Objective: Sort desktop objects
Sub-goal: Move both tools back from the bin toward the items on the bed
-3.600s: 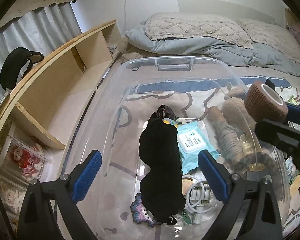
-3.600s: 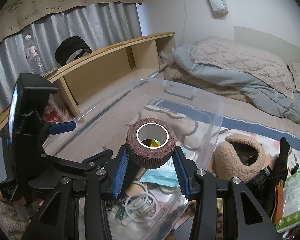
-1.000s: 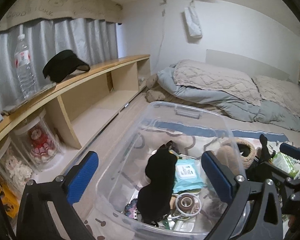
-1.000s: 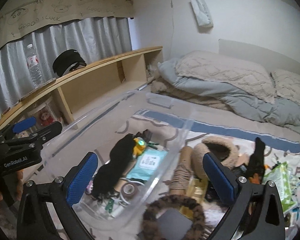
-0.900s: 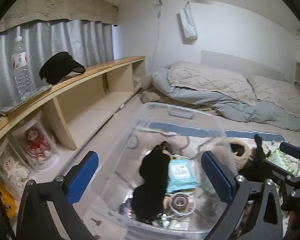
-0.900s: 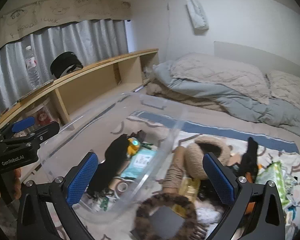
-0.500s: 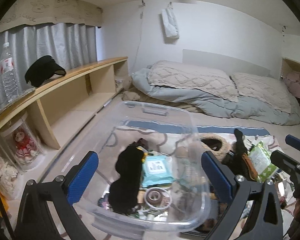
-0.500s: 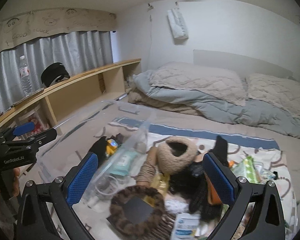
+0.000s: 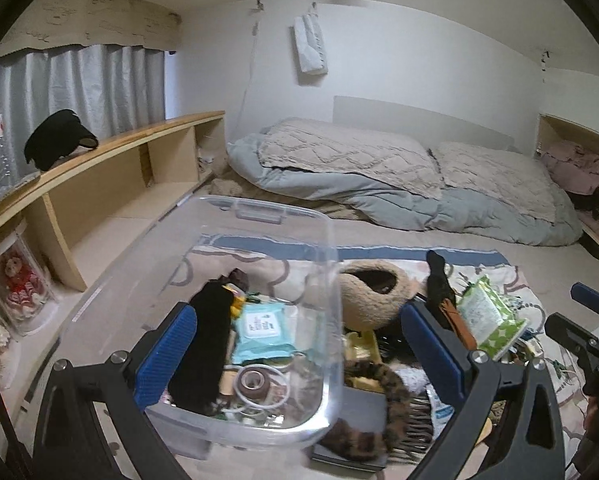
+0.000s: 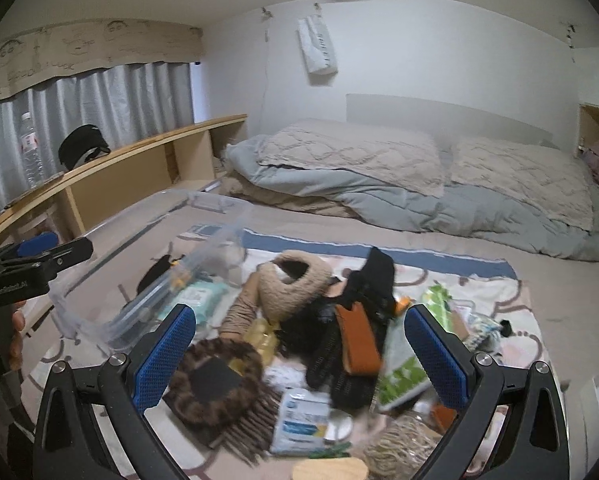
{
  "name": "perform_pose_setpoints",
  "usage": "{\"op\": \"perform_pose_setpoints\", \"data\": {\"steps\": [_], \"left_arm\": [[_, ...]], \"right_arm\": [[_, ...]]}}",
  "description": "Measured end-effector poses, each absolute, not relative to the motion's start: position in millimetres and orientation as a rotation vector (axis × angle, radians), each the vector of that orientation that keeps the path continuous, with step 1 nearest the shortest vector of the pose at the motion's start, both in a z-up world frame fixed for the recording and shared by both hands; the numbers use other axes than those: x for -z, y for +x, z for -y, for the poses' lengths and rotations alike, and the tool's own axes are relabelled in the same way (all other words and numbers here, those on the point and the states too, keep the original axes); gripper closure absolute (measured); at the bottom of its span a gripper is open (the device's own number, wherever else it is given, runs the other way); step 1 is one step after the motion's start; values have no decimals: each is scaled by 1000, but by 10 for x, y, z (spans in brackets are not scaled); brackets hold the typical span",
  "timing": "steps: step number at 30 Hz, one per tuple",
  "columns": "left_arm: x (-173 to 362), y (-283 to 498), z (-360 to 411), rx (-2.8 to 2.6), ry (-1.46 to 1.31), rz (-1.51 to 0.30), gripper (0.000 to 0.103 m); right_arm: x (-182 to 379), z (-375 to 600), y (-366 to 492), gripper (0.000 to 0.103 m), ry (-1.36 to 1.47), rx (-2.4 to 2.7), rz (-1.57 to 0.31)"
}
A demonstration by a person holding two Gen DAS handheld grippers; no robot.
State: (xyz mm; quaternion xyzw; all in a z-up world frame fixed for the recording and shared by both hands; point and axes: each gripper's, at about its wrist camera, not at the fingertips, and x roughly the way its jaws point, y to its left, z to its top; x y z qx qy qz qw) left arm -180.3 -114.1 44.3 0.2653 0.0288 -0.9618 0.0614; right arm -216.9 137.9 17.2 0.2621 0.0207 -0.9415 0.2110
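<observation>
My fingers (image 9: 167, 348) wear blue dimpled pads on black arms. The clear plastic bin (image 9: 331, 280) shows a long black cloth piece (image 9: 207, 344), a pale blue wipes packet (image 9: 261, 332) with a white label, and a brown roll of wrap (image 9: 255, 380). Outside it lie a tan fuzzy slipper (image 10: 291, 284), a leopard-spotted brown scarf with a striped fringe (image 10: 215, 392), a green-and-white patterned packet (image 9: 487, 320) and a rust-orange strap (image 10: 357, 340). The grey-blue quilt (image 10: 419, 204) carries beige diamond-stitched pillows (image 10: 351, 152). The curtain (image 9: 99, 84) is grey.

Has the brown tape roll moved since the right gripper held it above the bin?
Yes. The brown tape roll now lies inside the clear bin, beside the black pouch.
</observation>
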Motion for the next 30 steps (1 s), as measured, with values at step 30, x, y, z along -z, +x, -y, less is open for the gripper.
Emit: {"op": "perform_pose_setpoints", "data": {"steps": [30], "left_arm": [[-305, -1568, -6, 3111, 653, -38, 0]], "right_arm": [[66, -2354, -1842, 0, 688, 2703, -150]]}}
